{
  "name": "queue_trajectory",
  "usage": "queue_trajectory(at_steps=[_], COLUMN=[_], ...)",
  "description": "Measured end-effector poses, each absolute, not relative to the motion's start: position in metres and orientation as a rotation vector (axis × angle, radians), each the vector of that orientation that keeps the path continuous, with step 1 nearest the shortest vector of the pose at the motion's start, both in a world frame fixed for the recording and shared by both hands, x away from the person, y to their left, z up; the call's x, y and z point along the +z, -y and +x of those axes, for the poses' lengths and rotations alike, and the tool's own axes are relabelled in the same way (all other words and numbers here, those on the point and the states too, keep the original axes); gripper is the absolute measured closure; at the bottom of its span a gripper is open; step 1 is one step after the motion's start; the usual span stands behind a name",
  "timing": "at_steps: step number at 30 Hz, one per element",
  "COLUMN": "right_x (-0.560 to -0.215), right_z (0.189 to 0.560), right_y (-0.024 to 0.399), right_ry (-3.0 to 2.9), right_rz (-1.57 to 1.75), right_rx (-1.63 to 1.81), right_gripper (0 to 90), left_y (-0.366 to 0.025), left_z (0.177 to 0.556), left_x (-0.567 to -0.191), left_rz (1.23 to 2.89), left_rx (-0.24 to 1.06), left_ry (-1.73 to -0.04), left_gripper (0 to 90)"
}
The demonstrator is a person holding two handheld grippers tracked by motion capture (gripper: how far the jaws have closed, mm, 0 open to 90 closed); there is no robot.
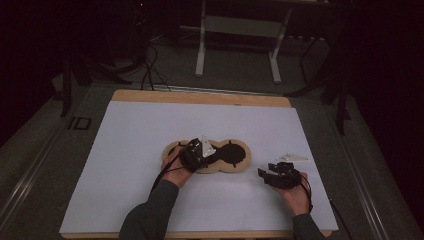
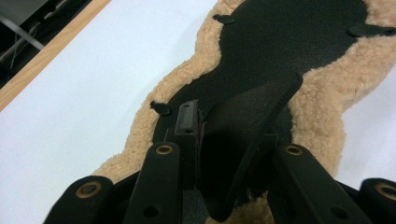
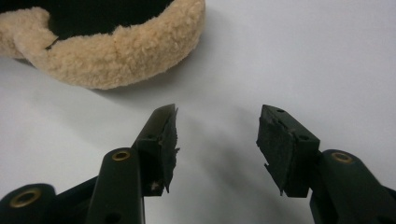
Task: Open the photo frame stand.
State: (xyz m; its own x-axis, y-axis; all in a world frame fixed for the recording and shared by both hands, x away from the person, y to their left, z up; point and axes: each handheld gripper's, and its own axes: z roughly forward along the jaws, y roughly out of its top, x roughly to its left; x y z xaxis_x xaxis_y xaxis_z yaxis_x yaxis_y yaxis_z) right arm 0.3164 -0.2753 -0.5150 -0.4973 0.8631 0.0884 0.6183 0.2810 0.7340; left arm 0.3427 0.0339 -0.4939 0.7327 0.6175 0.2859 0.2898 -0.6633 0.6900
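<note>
The left hand-held gripper point(image 1: 196, 155) is pinching a black flap of the fleecy pad point(image 1: 240, 165), whose long axis runs sideways toward the right hand-held gripper point(image 1: 272, 175), which waits with jaws spread just beside the pad's near end on the bench point(image 1: 125, 150).
</note>
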Motion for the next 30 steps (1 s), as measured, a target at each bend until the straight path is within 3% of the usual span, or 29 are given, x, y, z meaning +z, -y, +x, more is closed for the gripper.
queue_trajectory(at_steps=[30], right_x=[-0.490], right_z=[0.320], right_y=[0.263], right_ry=[-2.230], right_rz=[1.448], right_rx=[1.357], right_gripper=[40.3], left_y=[-0.058], left_z=[0.324], left_x=[-0.496], left_rz=[2.189], left_rx=[0.643], left_ry=[-0.638], left_gripper=[72.5])
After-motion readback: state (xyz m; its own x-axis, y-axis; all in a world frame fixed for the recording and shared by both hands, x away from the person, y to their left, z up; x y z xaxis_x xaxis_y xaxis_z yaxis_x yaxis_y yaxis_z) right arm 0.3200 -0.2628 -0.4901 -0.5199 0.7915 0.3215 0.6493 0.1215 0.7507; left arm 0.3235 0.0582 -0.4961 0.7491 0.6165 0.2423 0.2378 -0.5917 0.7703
